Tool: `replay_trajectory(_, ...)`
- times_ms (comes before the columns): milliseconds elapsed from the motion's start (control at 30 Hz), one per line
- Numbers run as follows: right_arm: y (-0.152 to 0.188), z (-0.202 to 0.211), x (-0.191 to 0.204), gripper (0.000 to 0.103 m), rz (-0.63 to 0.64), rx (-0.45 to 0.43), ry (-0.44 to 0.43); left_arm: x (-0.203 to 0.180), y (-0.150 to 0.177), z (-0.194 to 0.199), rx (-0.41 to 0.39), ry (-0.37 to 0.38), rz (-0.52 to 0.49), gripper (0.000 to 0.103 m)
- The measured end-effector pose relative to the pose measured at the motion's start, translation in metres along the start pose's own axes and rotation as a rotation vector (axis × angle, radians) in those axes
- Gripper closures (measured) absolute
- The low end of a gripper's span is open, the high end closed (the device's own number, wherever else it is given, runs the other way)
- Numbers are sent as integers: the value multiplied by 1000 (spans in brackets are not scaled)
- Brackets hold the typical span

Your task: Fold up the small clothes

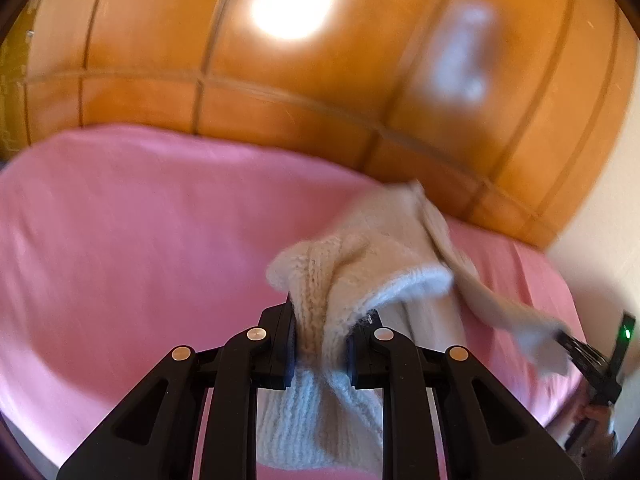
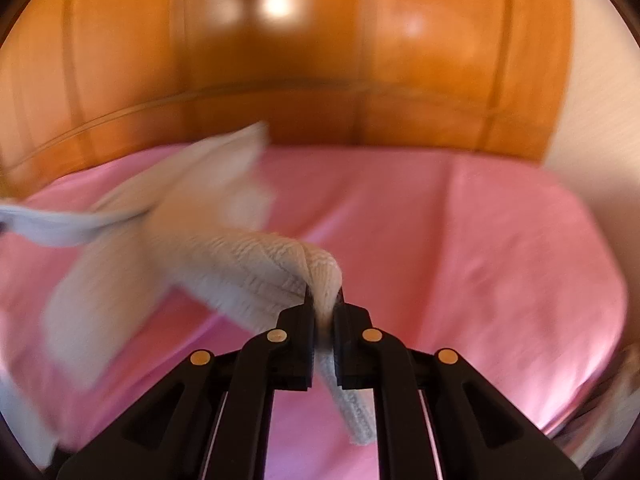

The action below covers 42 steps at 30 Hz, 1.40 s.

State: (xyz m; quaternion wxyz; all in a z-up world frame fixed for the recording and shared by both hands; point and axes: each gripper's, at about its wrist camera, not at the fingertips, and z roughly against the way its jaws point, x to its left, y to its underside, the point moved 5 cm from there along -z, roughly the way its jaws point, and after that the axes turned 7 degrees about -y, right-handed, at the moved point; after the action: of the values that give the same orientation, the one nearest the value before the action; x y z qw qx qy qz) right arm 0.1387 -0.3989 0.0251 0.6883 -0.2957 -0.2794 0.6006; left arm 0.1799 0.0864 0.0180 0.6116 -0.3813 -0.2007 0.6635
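Jaws of L gripper (image 1: 322,344) & R gripper (image 2: 324,336) clenched on knit garment (image 1: 360,256).

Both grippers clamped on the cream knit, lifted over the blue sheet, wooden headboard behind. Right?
Not quite: the sheet is pink, not blue, as the right wrist view shows plainly. The rest holds: the left gripper and the right gripper are each shut on the cream knit, which hangs above the sheet, with the wooden headboard behind.
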Motion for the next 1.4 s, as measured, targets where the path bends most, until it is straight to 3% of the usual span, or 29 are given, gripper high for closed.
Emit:
replay_trajectory(200, -61, -42, -101, 97, -52, 5, 268, 62, -113, -43, -65, -245, 110, 85)
replay_trajectory(333, -76, -88, -157, 97, -128, 88, 358, 103, -150, -84, -36, -448, 152, 84)
replay_trajectory(433, -77, -115, -171, 93, -125, 143, 399, 128, -156, -108, 0, -522, 205, 71)
replay_trajectory(467, -77, -118, -174, 87, -135, 149, 404, 130, -157, -113, 7, -541, 197, 53)
replay_trajectory(500, -76, -117, -176, 68, -146, 147, 403, 131, -157, -118, 9, -565, 185, 35)
replay_trajectory(533, -75, -114, -175, 40, -163, 126, 393, 130, -151, -117, -1, -578, 169, 32)
replay_trajectory(567, -74, -107, -170, 33, -164, 102, 387, 128, -144, -115, -10, -576, 148, 31)
replay_trajectory(667, -74, -95, -137, 31, -141, 72, 337, 120, -114, -112, 31, -498, 110, 31)
replay_trajectory(733, -64, -81, -105, 30, -172, 72, 175, 113, -91, -116, 96, -350, 128, 31)
replay_trajectory(800, -47, -72, -61, 30, -220, 111, -91, 91, -54, -117, 189, -140, 151, 31)
replay_trajectory(900, -17, -68, 5, 32, -272, 204, -412, 56, -7, -116, 283, 93, 171, 32)
replay_trajectory(933, 0, -69, 37, 36, -291, 259, -537, 46, 5, -117, 309, 145, 181, 32)
replay_trajectory(1000, 27, -71, 82, 44, -332, 359, -699, 28, 31, -120, 365, 230, 207, 32)
replay_trajectory(1100, 57, -77, 122, 47, -387, 442, -822, 14, 58, -128, 425, 292, 259, 32)
replay_trajectory(1167, 66, -80, 135, 49, -416, 453, -846, 5, 71, -130, 450, 342, 298, 35)
replay_trajectory(1233, 65, -80, 141, 57, -456, 425, -870, 3, 73, -131, 437, 384, 338, 52)
replay_trajectory(1267, 62, -81, 143, 62, -462, 420, -863, 2, 74, -132, 435, 392, 349, 65)
replay_trajectory(1300, 61, -82, 144, 77, -463, 418, -855, 0, 72, -131, 426, 402, 355, 81)
replay_trajectory(1333, 61, -79, 146, 88, -455, 420, -856, -6, 68, -131, 418, 405, 349, 89)
replay_trajectory(1367, 58, -76, 146, 89, -430, 415, -843, -8, 64, -127, 405, 400, 333, 97)
replay_trajectory(1400, 52, -71, 145, 91, -380, 395, -820, -8, 58, -120, 385, 394, 317, 98)
